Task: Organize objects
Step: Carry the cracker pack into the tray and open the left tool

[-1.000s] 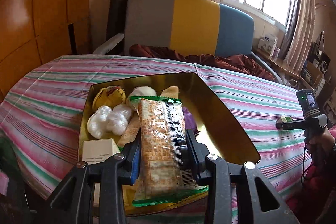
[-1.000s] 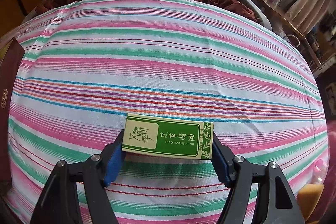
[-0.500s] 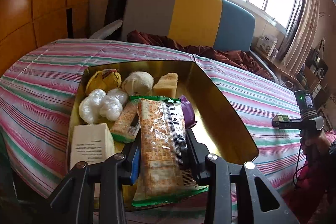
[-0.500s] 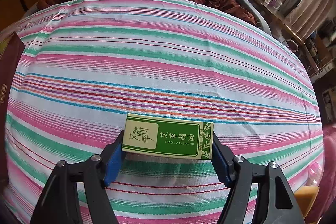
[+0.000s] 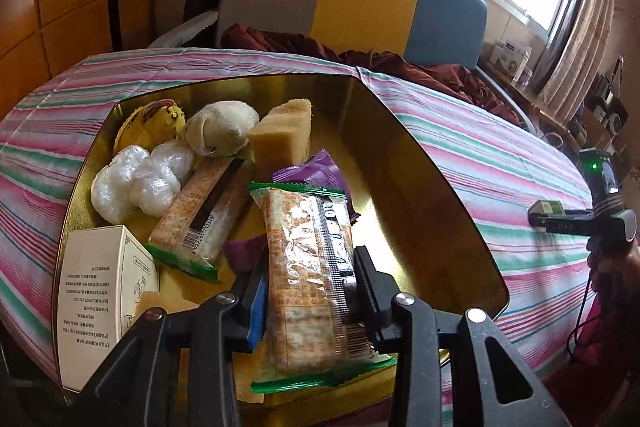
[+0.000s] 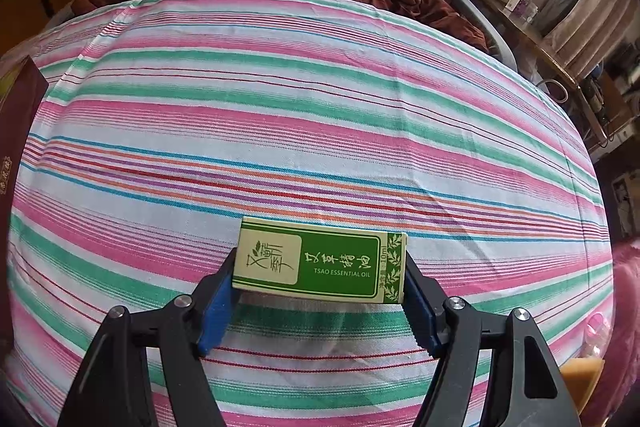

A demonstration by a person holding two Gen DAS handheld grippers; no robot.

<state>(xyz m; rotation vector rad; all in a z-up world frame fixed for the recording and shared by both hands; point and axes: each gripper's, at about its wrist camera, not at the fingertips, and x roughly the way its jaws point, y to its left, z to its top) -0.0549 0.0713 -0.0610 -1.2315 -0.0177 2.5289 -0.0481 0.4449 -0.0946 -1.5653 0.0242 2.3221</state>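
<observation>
Left gripper [image 5: 310, 291] pinched the cracker pack [image 5: 308, 279] mid-length, lower centre of frame over the gold tray [image 5: 420, 211]; jaws were just starting to open. Pack looked light, crinkly, brittle inside, so grip the long edges gently. Right gripper [image 6: 320, 291] clamped the green oil box [image 6: 320, 265] end to end, lower centre, above the striped cloth [image 6: 304, 115]. Box looked stiff and light.

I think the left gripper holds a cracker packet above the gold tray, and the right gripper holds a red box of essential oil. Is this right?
Not quite: the essential oil box in the right gripper is green, as the right wrist view shows. The left gripper, jaws opening, does hold the cracker packet above the gold tray.
</observation>
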